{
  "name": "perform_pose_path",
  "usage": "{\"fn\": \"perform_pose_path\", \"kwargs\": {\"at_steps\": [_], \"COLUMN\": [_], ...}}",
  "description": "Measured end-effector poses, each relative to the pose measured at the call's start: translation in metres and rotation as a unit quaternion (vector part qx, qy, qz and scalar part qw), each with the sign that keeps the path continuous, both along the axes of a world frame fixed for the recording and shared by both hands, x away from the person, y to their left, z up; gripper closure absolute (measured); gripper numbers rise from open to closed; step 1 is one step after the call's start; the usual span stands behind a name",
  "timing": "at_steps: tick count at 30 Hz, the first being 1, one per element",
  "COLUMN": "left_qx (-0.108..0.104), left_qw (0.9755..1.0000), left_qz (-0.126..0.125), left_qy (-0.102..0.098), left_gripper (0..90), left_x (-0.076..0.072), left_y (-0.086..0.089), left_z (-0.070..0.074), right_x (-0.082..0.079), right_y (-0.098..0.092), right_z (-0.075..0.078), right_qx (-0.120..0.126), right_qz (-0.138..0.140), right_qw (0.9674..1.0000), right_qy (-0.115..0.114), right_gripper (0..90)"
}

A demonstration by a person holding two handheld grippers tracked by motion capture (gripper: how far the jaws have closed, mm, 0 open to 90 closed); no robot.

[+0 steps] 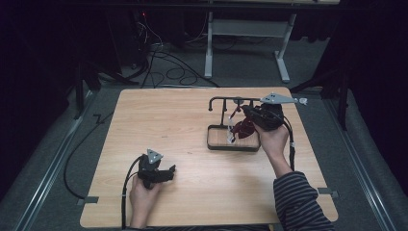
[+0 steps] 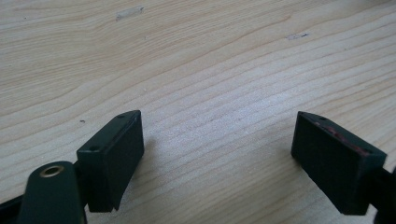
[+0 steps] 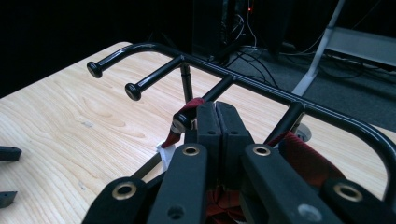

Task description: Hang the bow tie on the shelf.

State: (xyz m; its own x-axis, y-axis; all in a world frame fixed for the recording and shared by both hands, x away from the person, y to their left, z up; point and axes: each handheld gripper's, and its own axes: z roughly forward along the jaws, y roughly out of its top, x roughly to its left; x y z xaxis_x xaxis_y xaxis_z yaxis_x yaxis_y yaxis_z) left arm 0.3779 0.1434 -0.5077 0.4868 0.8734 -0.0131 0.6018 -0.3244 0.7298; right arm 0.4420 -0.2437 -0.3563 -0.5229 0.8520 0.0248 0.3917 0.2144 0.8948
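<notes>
A black wire rack [image 1: 234, 100] with several knobbed pegs stands in a shallow black tray [image 1: 216, 144] at the table's right middle. A dark red strap item [image 1: 245, 129] hangs among the pegs. My right gripper [image 1: 240, 113] reaches into the rack from the right. In the right gripper view its jaws [image 3: 215, 105] are pressed together at a peg tip, pinching the red strap [image 3: 187, 112] that loops over that peg, beneath the rack [image 3: 261, 86] bar. A white tag [image 3: 164, 151] hangs below. My left gripper [image 1: 172, 171] rests near the table's front left, jaws wide apart [image 2: 217, 140] over bare wood.
The wooden table [image 1: 159, 120] has tape pieces at its front corners [image 1: 90, 199]. Beyond its far edge stand a white desk frame [image 1: 209, 43] and loose cables [image 1: 168, 67] on grey carpet. Both gripper cables trail toward the front edge.
</notes>
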Motion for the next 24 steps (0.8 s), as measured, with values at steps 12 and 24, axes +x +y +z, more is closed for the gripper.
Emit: {"fn": "perform_pose_path", "kwargs": {"at_steps": [12,24], "left_qx": [0.000,0.000], "left_qw": [1.0000,1.0000], "left_qz": [0.000,0.000], "left_qy": [0.000,0.000], "left_gripper": [17.4,17.4], "left_x": [0.0000,0.0000], "left_y": [0.0000,0.0000], "left_z": [0.0000,0.0000], "right_x": [-0.0004,-0.0078], "right_y": [0.0011,-0.0036], "right_z": [-0.0003,0.0041], "right_qx": [-0.004,-0.003], "right_qz": [0.000,0.010], "right_qw": [1.0000,0.9999], "right_qy": [-0.004,-0.005], "right_gripper": [86.0,83.6]}}
